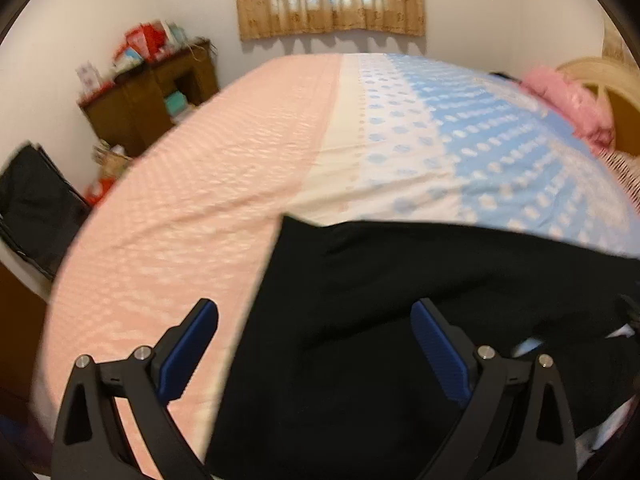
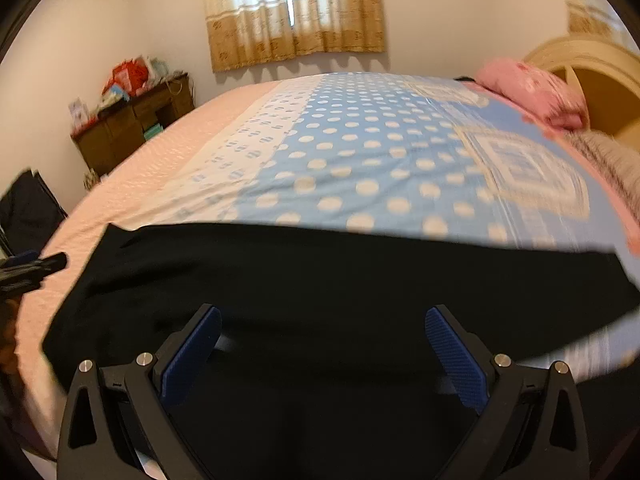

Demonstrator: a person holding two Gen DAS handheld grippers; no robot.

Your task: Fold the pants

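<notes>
Black pants (image 1: 400,300) lie spread flat across the near part of the bed (image 1: 224,168); they also show in the right wrist view (image 2: 320,280). My left gripper (image 1: 314,312) is open and empty above the pants' left edge, its left finger over the pink sheet. My right gripper (image 2: 323,318) is open and empty above the middle of the pants. The left gripper's tip (image 2: 48,263) shows at the left edge of the right wrist view, beside the pants' left end.
The bed has a pink sheet on the left and a blue dotted cover (image 2: 380,160) on the right. A pink pillow (image 2: 532,92) and headboard (image 2: 600,76) are at far right. A brown cabinet (image 1: 152,100) with clutter stands by the far-left wall. A black bag (image 1: 36,208) is at the left.
</notes>
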